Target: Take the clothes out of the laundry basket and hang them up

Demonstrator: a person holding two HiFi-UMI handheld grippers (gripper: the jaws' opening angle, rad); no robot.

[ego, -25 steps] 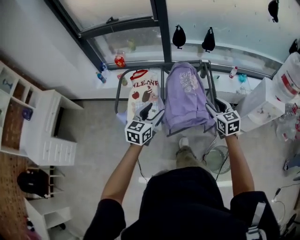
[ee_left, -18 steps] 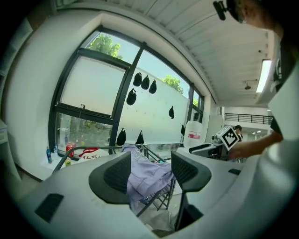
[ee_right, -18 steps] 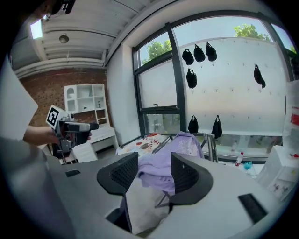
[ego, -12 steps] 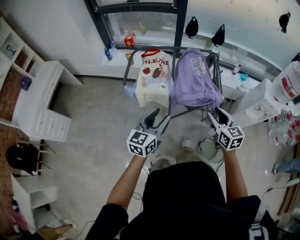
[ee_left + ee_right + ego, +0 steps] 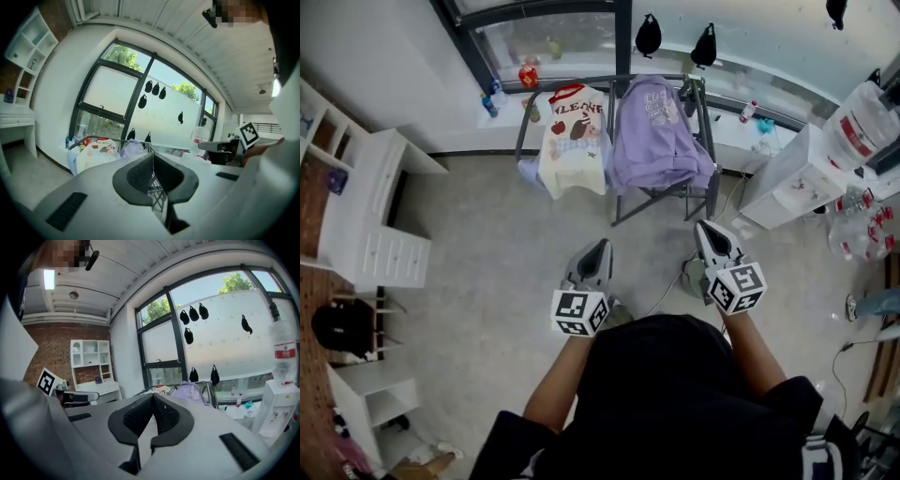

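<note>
A metal drying rack [image 5: 709,141] stands by the window. On it hang a cream printed shirt [image 5: 572,141] and a purple hoodie [image 5: 654,136]. My left gripper [image 5: 598,249] and right gripper [image 5: 706,230] are held side by side over the bare floor, well short of the rack. Both sets of jaws have just been closing, and both are shut with nothing between them. Past the shut left gripper [image 5: 152,161] the rack's clothes [image 5: 98,151] are seen. The hoodie [image 5: 191,391] also lies beyond the shut right gripper [image 5: 152,401]. A round wire basket [image 5: 691,275] is mostly hidden under the right gripper.
A white desk with drawers [image 5: 380,234] and shelves stands at the left wall. A white cabinet [image 5: 787,183] and large water bottles [image 5: 861,120] stand at the right. Black bags [image 5: 649,36] hang on the window. A cable runs across the grey floor [image 5: 487,281].
Both grippers have drawn back from the lower edge of the purple hoodie toward the person. Their jaws, open before, are closed now. The hoodie stays on the rack.
</note>
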